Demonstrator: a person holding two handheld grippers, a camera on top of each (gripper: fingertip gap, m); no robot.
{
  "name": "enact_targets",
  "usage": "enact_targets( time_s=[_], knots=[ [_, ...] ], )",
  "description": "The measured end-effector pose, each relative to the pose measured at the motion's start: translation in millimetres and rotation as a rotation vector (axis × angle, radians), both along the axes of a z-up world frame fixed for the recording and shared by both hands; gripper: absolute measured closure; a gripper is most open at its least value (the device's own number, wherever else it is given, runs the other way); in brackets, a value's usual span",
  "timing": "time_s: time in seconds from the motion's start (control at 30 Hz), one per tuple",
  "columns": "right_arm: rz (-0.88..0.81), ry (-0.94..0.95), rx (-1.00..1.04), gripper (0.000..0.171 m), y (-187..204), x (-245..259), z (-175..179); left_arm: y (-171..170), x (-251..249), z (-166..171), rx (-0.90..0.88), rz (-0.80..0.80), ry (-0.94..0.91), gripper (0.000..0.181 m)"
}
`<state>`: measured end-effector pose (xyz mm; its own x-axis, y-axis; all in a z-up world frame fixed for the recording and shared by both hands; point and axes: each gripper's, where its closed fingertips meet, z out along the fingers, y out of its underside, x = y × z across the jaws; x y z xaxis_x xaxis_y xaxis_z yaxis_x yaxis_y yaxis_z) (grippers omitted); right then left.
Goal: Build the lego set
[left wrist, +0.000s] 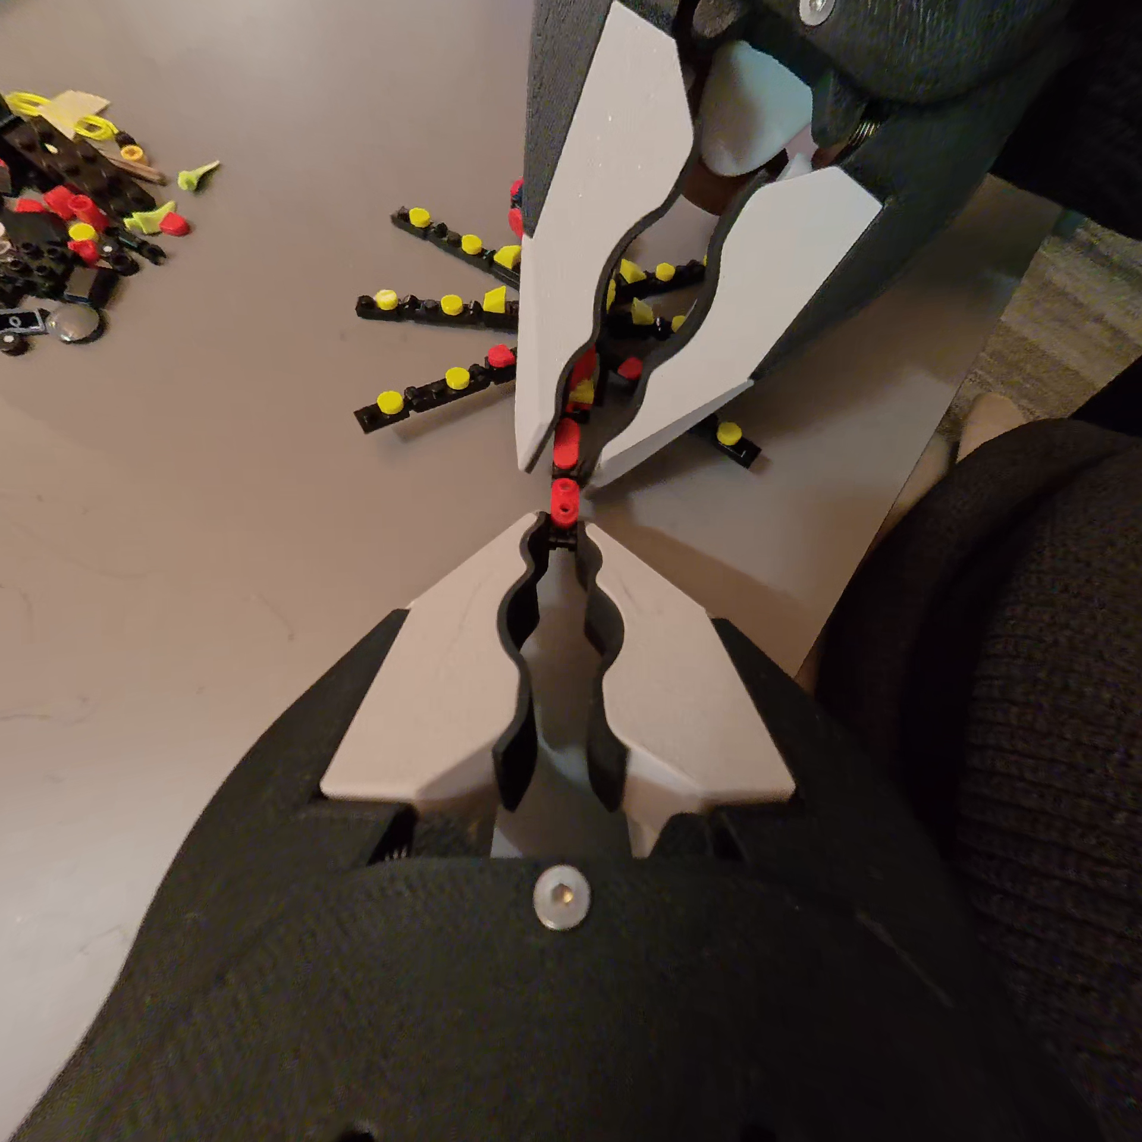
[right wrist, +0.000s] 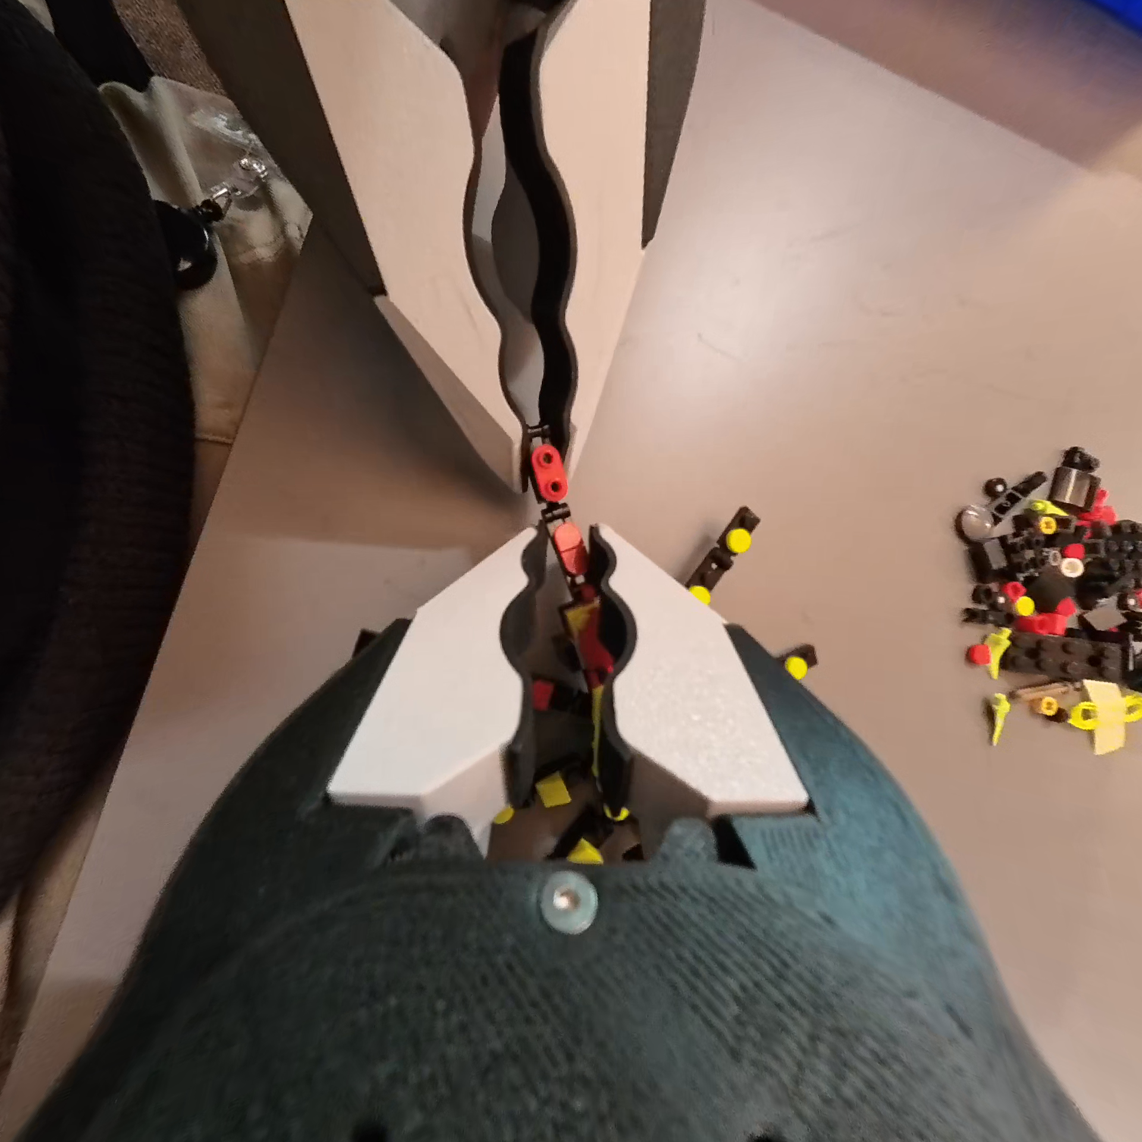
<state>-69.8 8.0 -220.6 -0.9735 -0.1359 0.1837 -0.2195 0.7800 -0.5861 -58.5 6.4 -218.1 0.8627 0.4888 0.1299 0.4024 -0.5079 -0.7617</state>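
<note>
A brick-built model with several black legs (left wrist: 432, 307) dotted with yellow studs lies on the grey table (left wrist: 247, 556). A jointed red-and-black limb sticks out of it. My left gripper (left wrist: 561, 525) is shut on the limb's black outer end, just past a red two-hole link (left wrist: 564, 497). It also shows in the right wrist view (right wrist: 547, 435), coming from the top. My right gripper (right wrist: 568, 534) is shut on the limb's red inner segment (right wrist: 571, 547), with the model body under its fingers. The two grippers meet tip to tip, and the right gripper (left wrist: 561, 469) faces me in the left wrist view.
A pile of loose black, red and yellow pieces (left wrist: 68, 228) lies on the table to the side; it also shows in the right wrist view (right wrist: 1063, 593). The table edge (left wrist: 964, 371) runs close by. A person's dark sleeve (left wrist: 1019, 710) and a clear plastic bag (right wrist: 235, 179) lie beyond it. My two grippers' fingertips are within a few centimetres of each other.
</note>
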Motion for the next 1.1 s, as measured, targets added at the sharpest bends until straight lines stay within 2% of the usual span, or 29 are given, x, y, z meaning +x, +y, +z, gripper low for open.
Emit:
enact_targets(
  time_s=[0.13, 0.23, 0.37, 0.57, 1.1],
  knots=[
    [-0.003, 0.002, -0.026, 0.161, 0.3, -1.7, 3.6, -0.4, -1.9, 3.0, 0.048, 0.035, -0.052, 0.172],
    [-0.002, 0.023, -0.049, 0.163, 0.1, -3.4, 7.5, 6.1, 6.4, 7.1, 0.175, 0.045, -0.248, 0.148],
    [0.002, 0.036, -0.085, 0.164, -1.7, -3.4, 13.2, 8.9, 0.9, 23.2, 0.360, 0.090, -0.416, 0.148],
    [0.030, 0.075, -0.107, 0.164, -4.5, 0.0, 17.2, 4.9, -5.6, 25.1, 0.391, 0.127, -0.431, 0.170],
    [0.069, -0.012, -0.242, 0.164, -1.7, 5.1, 28.7, 9.1, 3.7, 46.3, 0.593, 0.044, -0.587, 0.170]
  ],
)
